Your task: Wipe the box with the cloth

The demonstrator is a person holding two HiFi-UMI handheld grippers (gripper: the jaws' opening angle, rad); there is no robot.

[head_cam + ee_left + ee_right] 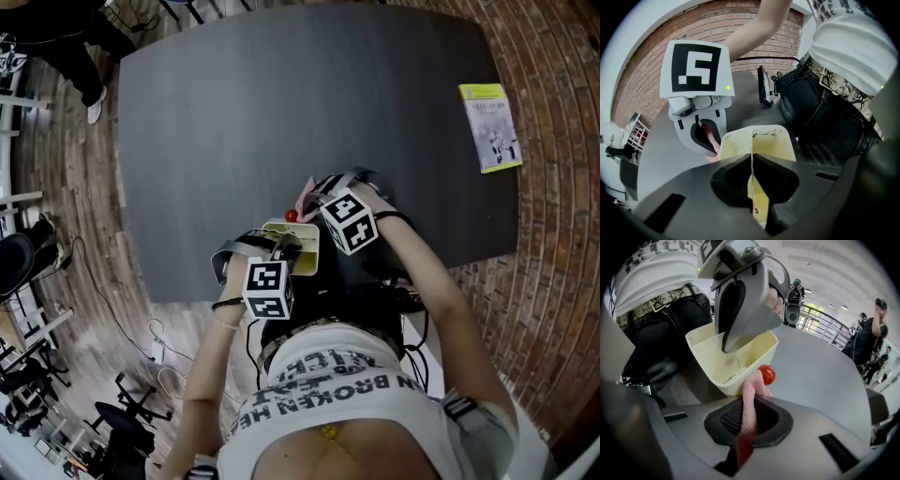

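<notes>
A dark grey table fills the head view. The cream plastic box stands open side up at the table's 6 o'clock edge, right in front of the person's waist.

The left gripper comes in from 7 o'clock of the box and points steeply down. In the left gripper view its jaws are pressed together on one thin wall of the box, with the wall's edge running up between the pads. The right gripper view shows that same gripper with one jaw reaching down inside the box.

The right gripper sits at 1 o'clock of the box. Its jaws are clamped on a pink knitted cloth, which rises from between the pads and touches the outside of the box's near corner. In the head view a bit of the cloth shows just past the gripper, at 12 o'clock of the box.

A small red ball lies on the table at 12 o'clock of the box, just beside its wall. In the right gripper view the ball touches the cloth.

A yellow booklet lies flat at the table's 2 o'clock edge, well apart from the box. Beyond that edge the floor is brick-patterned.
</notes>
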